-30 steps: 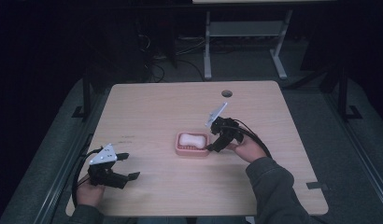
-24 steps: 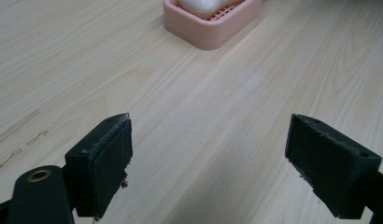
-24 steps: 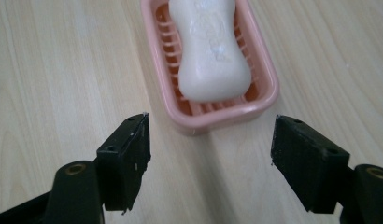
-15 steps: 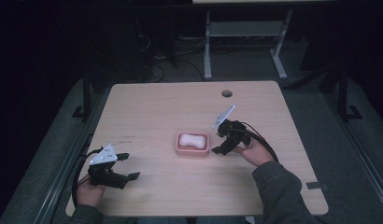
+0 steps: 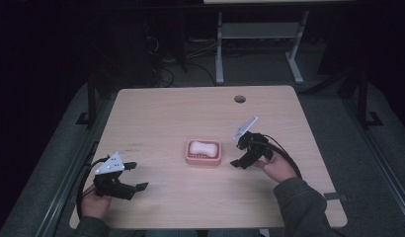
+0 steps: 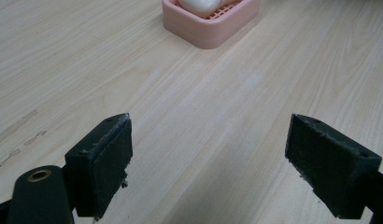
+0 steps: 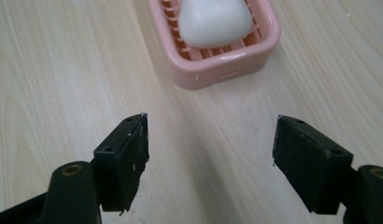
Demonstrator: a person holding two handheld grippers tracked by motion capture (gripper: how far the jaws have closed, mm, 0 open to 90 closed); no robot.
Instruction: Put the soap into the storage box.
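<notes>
The right hand-held gripper (image 5: pixel 238 151) is backing away from the pink plastic soap dish with a slotted floor (image 5: pixel 204 152). A second ago it was touching the right side of the dish. Now it is sitting just beside it, with bare wood in between. Its 2 black jaws have just been opening, and nothing is between them. In the right gripper view they are standing wide apart over the light wooden tabletop (image 5: pixel 190 113), and the dish (image 7: pixel 213 44) is lying a little way ahead of them.

This looks like a letting go. The soap seems to be put where it belongs, so this part of the job is probably done, and the right hand looks free for something else.

The dish is sitting flat near the middle of the tabletop. Inside it is 1 thing, a smooth white bar of soap (image 5: pixel 202 147). The bar is lying on the slots and staying inside the rim. In the right gripper view the soap (image 7: pixel 215 21) is sitting toward the far part of the dish.

The left hand-held gripper (image 5: pixel 133 176) is resting near the front left corner, well apart from the dish, just where it was a second ago. Its jaws are wide apart too, and they are holding nothing. In the left gripper view the dish (image 6: pixel 210 25) is far ahead.
</notes>
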